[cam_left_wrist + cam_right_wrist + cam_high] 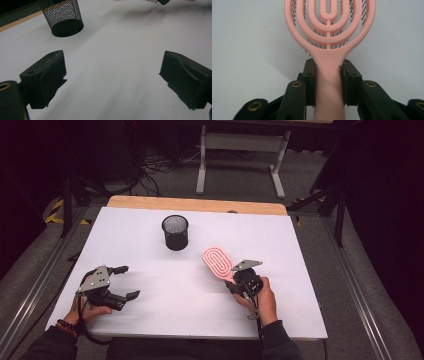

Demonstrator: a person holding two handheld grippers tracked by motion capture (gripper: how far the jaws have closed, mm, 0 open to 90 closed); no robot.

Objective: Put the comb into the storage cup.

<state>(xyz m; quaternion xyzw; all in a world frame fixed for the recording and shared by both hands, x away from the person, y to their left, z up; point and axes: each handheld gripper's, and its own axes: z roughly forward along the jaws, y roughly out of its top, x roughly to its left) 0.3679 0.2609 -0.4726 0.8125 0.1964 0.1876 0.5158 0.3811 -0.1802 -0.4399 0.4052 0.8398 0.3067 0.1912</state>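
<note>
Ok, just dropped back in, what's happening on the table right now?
A person holds a gripper in each hand over a white table. The right gripper is shut on the handle of a pink plastic vented hairbrush, whose head points away from the person toward a black wire-mesh cup that stands upright near the table's far edge. The left gripper is open with nothing between its jaws, low over the table's near left.

Left gripper [112, 77] gaping over the white table [120, 50] — black mesh cup [63, 17] beyond.
</note>
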